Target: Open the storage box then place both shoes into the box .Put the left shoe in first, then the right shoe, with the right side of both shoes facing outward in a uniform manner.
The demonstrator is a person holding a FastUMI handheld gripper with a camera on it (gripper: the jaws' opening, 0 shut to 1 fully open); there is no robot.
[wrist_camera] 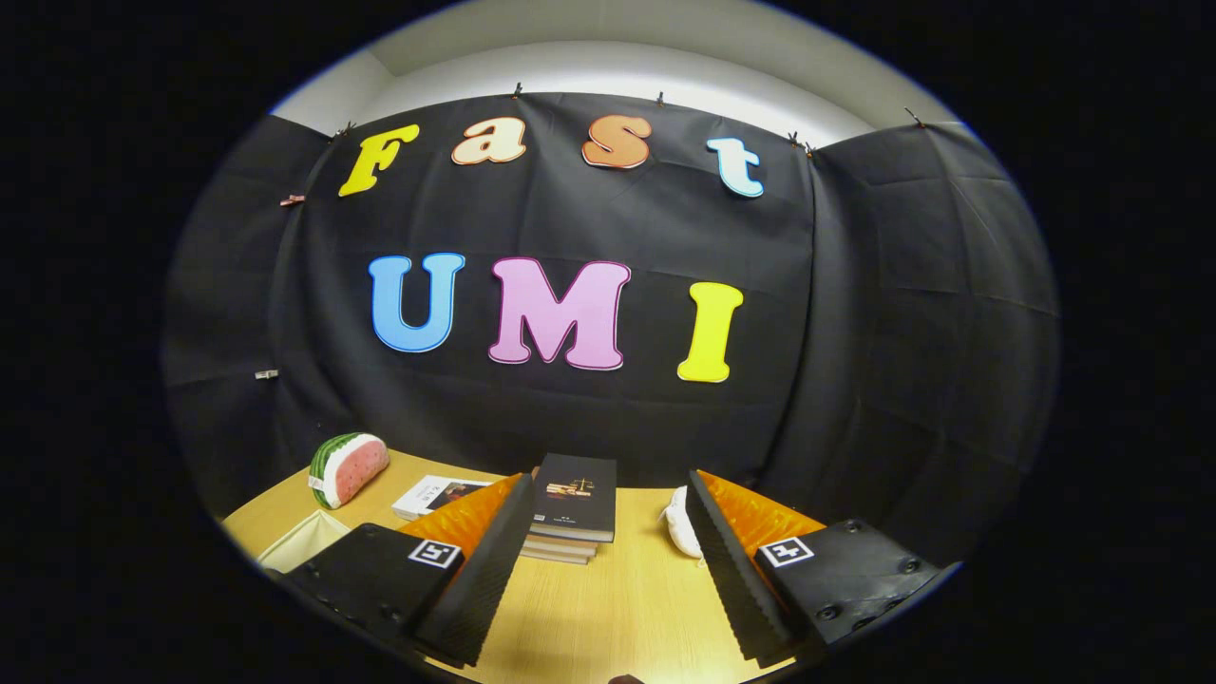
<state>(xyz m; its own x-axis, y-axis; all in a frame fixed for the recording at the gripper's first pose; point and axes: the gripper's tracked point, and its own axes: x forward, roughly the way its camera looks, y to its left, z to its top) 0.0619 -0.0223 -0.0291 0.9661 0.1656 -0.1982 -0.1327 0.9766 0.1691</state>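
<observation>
My gripper (608, 570) hangs wide open and empty above the table (617, 608). I aim too high, so I risk hitting the book stack (573, 508) just ahead of the fingers, while the white box (299, 540) lies off to the left.

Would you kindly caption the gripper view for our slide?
Open tool above the wooden table, book stack just ahead, watermelon toy beyond.

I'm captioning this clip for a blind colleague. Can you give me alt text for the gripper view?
The open tongs hover over a wooden table, holding nothing. Between and just beyond the fingers sits a stack of books. A watermelon-slice toy and a flat book lie beyond the left finger, a white object by the right.
</observation>
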